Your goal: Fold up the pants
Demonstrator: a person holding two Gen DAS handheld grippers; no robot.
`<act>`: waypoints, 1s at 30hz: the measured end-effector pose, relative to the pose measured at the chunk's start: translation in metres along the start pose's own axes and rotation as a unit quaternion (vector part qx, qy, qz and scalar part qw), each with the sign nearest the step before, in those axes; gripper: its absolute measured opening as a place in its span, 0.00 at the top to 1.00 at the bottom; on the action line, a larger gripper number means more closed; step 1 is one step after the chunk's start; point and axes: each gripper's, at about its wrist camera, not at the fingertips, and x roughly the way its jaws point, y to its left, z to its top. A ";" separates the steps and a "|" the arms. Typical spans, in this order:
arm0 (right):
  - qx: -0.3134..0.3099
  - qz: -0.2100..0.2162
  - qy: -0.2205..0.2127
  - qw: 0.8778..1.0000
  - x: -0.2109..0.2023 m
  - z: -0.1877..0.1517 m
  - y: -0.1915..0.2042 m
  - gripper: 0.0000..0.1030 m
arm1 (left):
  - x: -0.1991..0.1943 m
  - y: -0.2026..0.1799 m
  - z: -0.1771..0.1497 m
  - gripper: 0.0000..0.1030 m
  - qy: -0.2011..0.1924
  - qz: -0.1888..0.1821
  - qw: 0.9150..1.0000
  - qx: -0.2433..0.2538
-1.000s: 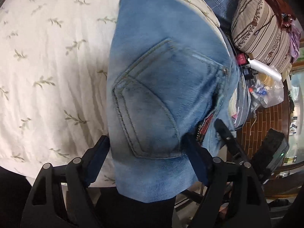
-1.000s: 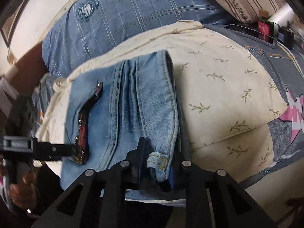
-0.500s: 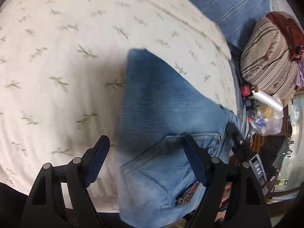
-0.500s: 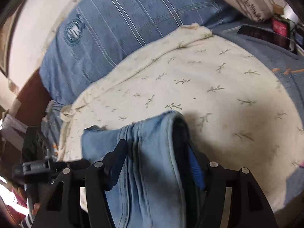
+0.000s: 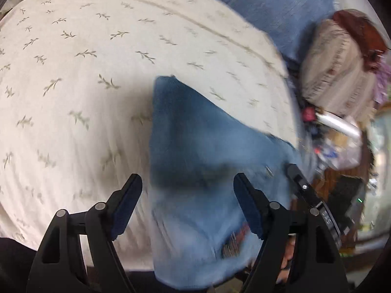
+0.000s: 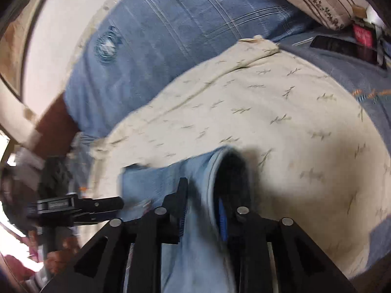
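Soft matt blue denim pants (image 5: 195, 146) on a cream leaf-print cotton sheet (image 5: 73, 73); matt black plastic fingers (image 5: 127, 200).

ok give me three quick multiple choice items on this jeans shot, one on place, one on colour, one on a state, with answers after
1. Where do the jeans lie?
A. on the cream leaf-print cover
B. on a wooden floor
C. inside a basket

2. What colour are the jeans?
A. black
B. light blue
C. green

3. How does the left tool stand?
A. shut on a pillow
C. holding a bottle
B. open, fingers apart over the jeans

Answers:
1 A, the left wrist view shows denim lying on the cream cover.
2 B, both views show faded blue denim.
3 B, its two fingers stand wide apart and neither pad presses the cloth.
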 end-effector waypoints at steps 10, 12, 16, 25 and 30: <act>-0.058 -0.077 0.040 0.995 0.007 -0.035 0.014 0.51 | 0.026 0.001 -0.054 0.22 0.053 0.005 0.998 0.021; -0.030 -0.052 0.011 0.998 -0.005 -0.020 0.008 0.50 | 0.010 0.000 -0.046 0.22 0.034 0.001 0.999 0.022; 0.048 -0.003 0.001 0.999 0.000 0.003 -0.022 0.28 | -0.017 0.004 -0.028 0.19 -0.009 -0.020 1.000 0.009; 0.113 0.158 0.075 0.978 0.047 -0.003 -0.044 0.10 | 0.044 0.007 -0.033 0.09 0.091 -0.052 0.994 -0.007; 0.053 0.094 0.105 0.989 0.058 -0.002 -0.029 0.11 | 0.049 -0.005 -0.031 0.09 0.095 -0.050 0.994 0.004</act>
